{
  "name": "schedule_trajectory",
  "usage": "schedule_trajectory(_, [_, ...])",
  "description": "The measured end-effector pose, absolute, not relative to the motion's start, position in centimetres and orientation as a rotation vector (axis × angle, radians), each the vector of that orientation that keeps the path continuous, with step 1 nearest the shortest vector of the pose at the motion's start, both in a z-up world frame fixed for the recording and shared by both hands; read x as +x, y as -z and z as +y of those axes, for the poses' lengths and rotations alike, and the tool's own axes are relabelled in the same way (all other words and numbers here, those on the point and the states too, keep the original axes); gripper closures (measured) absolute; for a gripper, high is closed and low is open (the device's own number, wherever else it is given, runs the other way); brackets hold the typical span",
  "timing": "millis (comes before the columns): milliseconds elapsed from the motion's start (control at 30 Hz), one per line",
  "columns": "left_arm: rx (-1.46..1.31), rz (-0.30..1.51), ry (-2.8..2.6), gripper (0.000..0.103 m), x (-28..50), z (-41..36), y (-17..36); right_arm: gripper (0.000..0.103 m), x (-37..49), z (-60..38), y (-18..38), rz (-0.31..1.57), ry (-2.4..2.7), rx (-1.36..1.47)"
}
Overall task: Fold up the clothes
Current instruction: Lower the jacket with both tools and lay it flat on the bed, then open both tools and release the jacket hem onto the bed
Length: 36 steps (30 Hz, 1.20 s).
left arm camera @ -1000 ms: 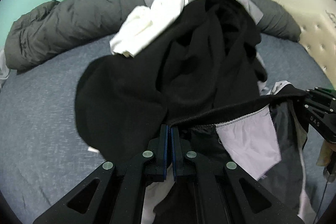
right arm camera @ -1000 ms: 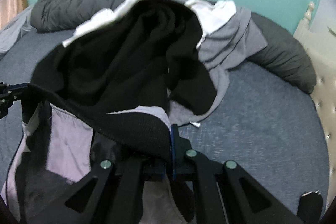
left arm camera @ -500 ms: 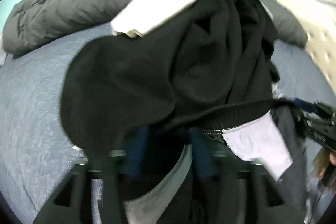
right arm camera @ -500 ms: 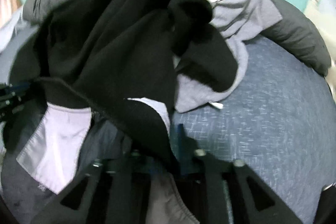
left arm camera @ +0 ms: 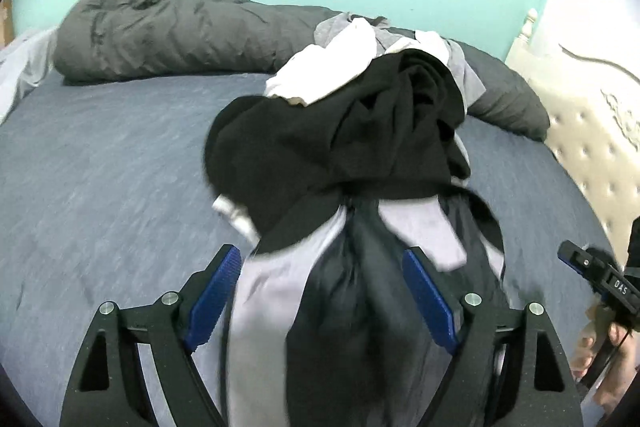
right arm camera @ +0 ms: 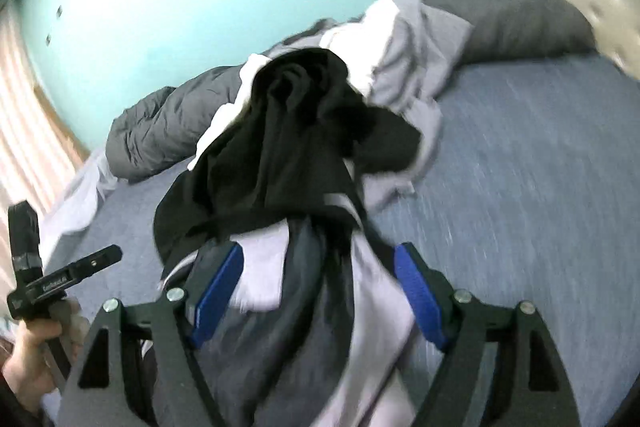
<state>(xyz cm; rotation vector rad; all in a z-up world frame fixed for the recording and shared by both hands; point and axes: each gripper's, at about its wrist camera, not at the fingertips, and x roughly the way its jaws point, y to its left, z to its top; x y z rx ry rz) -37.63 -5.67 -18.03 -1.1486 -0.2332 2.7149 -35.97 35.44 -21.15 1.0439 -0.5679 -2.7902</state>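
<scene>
A black garment (left arm camera: 340, 147) with pale grey lining (left arm camera: 272, 291) lies bunched on the blue bed (left arm camera: 100, 167), its near end spread between my left gripper's open jaws. My left gripper (left arm camera: 324, 287) is open and holds nothing. In the right wrist view the same black garment (right arm camera: 288, 147) and its lining (right arm camera: 372, 299) lie between my open right gripper (right arm camera: 320, 287). The right gripper also shows at the left wrist view's right edge (left arm camera: 600, 279), and the left gripper at the right wrist view's left edge (right arm camera: 64, 279). White (left arm camera: 320, 75) and grey (right arm camera: 416, 55) clothes are piled behind.
A dark grey duvet (left arm camera: 160, 31) runs along the far side of the bed under the teal wall. A cream tufted headboard (left arm camera: 592, 115) stands at the right. Blue sheet (right arm camera: 540, 167) lies to either side of the pile.
Both grippers have opened and let go of the black garment's hem. The garment has dropped onto the bed, and both grippers have pulled back and tilted.
</scene>
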Motion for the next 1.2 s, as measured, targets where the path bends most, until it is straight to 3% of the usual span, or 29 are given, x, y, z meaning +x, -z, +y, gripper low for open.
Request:
schedule_trajectory(233, [-1.154,-0.223,-2.714,0.017,-28.0,-7.6,20.1,0.024,-25.1,35.1,23.9,-0.737,2.706,1.049])
schedule_trajectory(633, [-1.193,-0.412,-2.682,0.016,-17.0,-9.6,23.7,0.024,-15.2,36.6,27.3,-0.801,2.749,1.214])
schedule_trajectory(900, [-1.211,-0.448,-2.669,0.016,-14.9,-10.5,25.2,0.024,-14.7,38.6,28.9,-0.539,2.85,1.435])
schedule_trajectory(1200, [-1.194,-0.457,-2.677,0.016,-15.1,-10.9,25.1,0.024,-15.6,41.2,31.6,-0.458,2.778,1.671])
